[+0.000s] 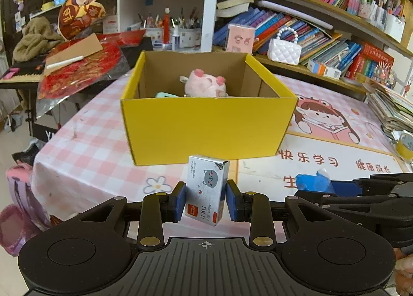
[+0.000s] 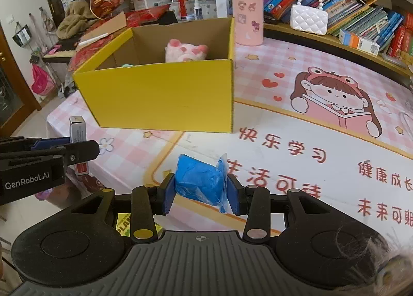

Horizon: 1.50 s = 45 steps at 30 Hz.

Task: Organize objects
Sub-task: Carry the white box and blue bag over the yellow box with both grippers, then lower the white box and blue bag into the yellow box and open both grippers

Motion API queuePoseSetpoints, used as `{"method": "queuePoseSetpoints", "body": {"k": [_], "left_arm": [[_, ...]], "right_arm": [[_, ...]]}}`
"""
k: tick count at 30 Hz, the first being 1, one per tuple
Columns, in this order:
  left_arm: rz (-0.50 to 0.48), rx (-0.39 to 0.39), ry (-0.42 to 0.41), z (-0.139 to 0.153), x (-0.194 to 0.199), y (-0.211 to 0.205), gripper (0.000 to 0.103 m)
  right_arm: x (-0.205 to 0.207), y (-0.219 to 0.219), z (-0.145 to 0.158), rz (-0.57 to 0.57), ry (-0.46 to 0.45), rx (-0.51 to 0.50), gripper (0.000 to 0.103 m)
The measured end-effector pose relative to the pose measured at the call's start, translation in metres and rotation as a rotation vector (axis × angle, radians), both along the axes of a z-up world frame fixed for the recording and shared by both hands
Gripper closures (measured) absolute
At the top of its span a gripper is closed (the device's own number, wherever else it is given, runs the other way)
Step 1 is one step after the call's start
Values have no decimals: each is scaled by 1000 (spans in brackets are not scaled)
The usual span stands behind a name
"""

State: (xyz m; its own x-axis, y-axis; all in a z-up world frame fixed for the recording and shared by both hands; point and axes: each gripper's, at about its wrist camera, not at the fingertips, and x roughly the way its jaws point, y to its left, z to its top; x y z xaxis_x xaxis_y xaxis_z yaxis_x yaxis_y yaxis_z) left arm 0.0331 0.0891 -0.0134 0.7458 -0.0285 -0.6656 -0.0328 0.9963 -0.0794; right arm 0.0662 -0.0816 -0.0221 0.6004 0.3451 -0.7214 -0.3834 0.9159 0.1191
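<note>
Left tongs [image 1: 206, 199]: clamped on upright staple box [image 1: 206, 190], held above near counter [image 1: 103, 156] edge. Right tongs [image 2: 200, 192]: clamped on blue wrapped lump [image 2: 200, 183]. Yellow carton [image 1: 206, 128] beyond, open-topped, holding pink plush [image 1: 206, 83].

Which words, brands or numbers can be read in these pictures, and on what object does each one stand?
"GenRobot.AI": side of the left hand-held gripper.
"订书钉": red-cornered end of the small staple box it holds.
"快乐学习", "健康成长": pink table mat.
"未来可期": same mat, lower right; the last character is cut off.
Book spines and the box's smaller print: too small to read.
The blue packet in the right hand-held gripper shows no text.
</note>
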Motion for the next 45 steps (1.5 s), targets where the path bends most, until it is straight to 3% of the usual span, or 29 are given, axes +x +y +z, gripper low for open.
{"method": "queuePoseSetpoints", "body": {"k": [11,23,33,45], "left_arm": [[-33,-10,-99,24,8,16,72],[17,-16,-193,48,70,21,72],[39,2,-118,30,126,17,72],[48,49,-22,7,171,14,72]], "right_arm": [[2,21,19,-10,-61,9,65],[74,32,50,27,-207,12,65],[139,50,31,144,-197,-45,65],[181,73,7,331,-181,-150,65]]}}
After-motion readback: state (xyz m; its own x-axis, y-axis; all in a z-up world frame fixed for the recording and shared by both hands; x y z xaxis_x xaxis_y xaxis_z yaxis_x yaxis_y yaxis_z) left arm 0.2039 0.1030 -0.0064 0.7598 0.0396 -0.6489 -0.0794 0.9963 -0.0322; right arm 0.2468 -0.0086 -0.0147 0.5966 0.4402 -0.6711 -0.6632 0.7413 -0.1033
